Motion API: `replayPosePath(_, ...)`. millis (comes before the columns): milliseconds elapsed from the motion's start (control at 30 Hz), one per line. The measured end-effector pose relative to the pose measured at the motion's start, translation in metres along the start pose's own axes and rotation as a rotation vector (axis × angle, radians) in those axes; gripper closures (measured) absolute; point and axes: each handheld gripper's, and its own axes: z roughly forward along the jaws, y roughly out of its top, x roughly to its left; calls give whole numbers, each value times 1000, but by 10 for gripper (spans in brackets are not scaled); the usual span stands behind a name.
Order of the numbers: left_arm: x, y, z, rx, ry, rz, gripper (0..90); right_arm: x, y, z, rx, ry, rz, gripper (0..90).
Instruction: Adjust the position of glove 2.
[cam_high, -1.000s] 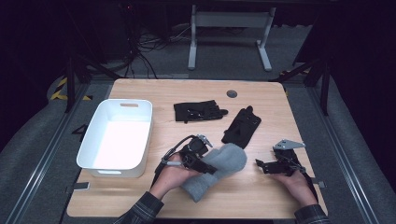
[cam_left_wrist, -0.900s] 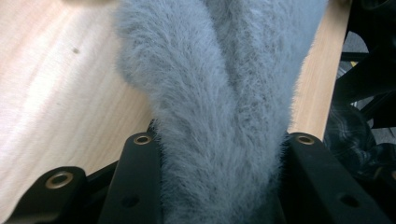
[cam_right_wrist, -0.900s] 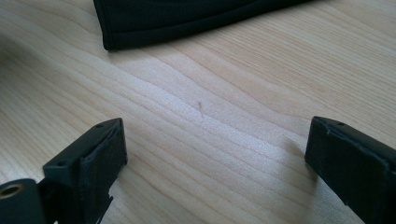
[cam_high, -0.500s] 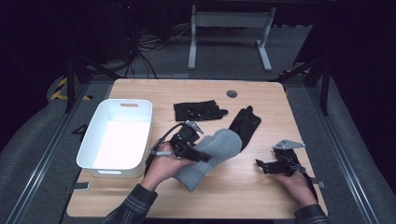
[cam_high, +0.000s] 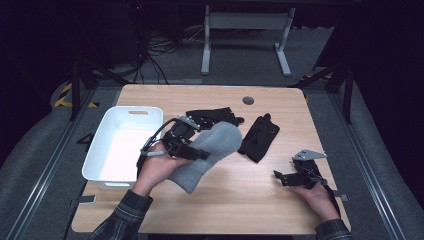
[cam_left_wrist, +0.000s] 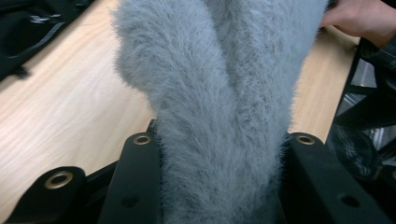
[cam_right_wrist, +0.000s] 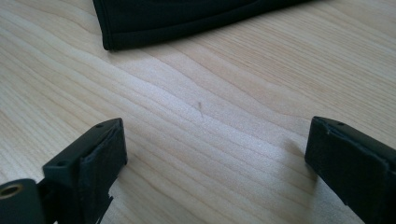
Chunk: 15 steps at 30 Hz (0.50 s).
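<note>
The left hand-held gripper (cam_high: 202, 155) was clamped on the grey fuzzy mitten (cam_high: 212, 152), lifted just right of the white bin (cam_high: 95, 165), where it probably belonged next, while the right hand-held gripper (cam_high: 280, 177) rested open on the table (cam_high: 250, 200).

Grey fuzzy mitten (cam_high: 210, 152) in left tool (cam_high: 200, 154)

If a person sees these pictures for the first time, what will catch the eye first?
First comes the fluffy grey mitten, clamped in the left gripper near the middle of the wooden table; its fur bulges between the jaws in the left gripper view. Next is the bright white bin at the table's left edge. Two black gloves lie beyond the mitten, and the right gripper rests open on the wood at the right.
</note>
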Motion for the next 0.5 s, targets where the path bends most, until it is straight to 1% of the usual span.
replayPosePath(167, 11, -7, -20, -18, 32, -28, 632, 0, 0, 0, 0, -1, 0, 59)
replayPosePath(333, 26, -17, -42, -43, 70, -74, 632, 0, 0, 0, 0, 0, 0, 59)
replayPosePath(433, 34, -23, -53, -52, 93, -92, 632, 0, 0, 0, 0, -1, 1, 59)
replayPosePath(500, 40, -29, -60, -62, 106, -116, 633, 0, 0, 0, 0, 0, 1, 59)
